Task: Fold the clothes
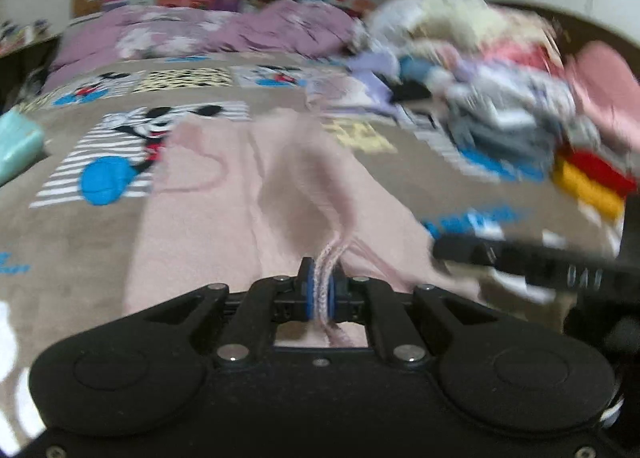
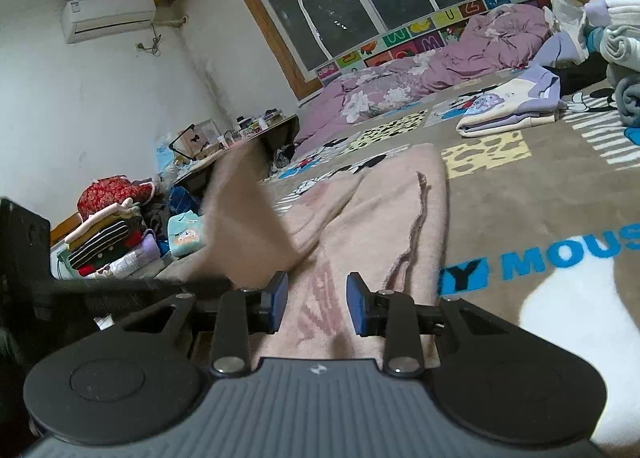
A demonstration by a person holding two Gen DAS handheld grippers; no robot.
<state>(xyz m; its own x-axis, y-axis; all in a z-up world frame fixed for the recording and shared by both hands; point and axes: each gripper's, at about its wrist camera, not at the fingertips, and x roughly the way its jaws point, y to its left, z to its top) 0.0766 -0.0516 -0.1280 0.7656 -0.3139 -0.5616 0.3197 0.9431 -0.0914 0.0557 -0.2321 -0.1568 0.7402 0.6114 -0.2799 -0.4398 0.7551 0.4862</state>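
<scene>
A pale pink garment lies spread on the Mickey Mouse blanket. My left gripper is shut on a bunched pink edge of it, low over the cloth. In the right wrist view the same pink garment stretches away, with one part lifted and blurred at left. My right gripper is open just above the garment's near end, holding nothing. It also shows in the left wrist view as a dark blurred bar to the right.
A heap of unfolded clothes lies at the right. A folded purple-and-cream garment sits farther back. A purple quilt lies under the window. Folded stacks and a low cluttered table stand left.
</scene>
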